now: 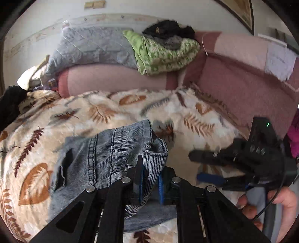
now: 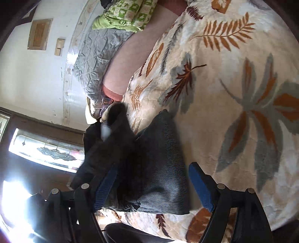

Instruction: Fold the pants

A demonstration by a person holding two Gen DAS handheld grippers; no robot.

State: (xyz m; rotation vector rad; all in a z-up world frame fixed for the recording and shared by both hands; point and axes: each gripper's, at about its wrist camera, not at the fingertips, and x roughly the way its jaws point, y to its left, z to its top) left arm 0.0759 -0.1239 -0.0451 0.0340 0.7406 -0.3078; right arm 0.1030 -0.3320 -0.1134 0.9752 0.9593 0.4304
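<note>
In the left wrist view we find the left tongs [image 1: 150, 184] clamped narrow on a ribbed fold of the denim pants [image 1: 112, 149], which lie bunched on the leaf-print blanket [image 1: 112, 108] of the bed, with the right tongs [image 1: 207, 166] at 3 o'clock, jaws spread. In the right wrist view we record the right tongs [image 2: 155, 188] standing wide around the pants [image 2: 160, 158], blue pads [image 2: 201, 187] not pressing the cloth, green pillow [image 2: 127, 15] at 11 o'clock.

Left tool [image 1: 150, 184] nearly closed, pinching; right tool [image 2: 153, 184] spread wide, tilted sideways
</note>
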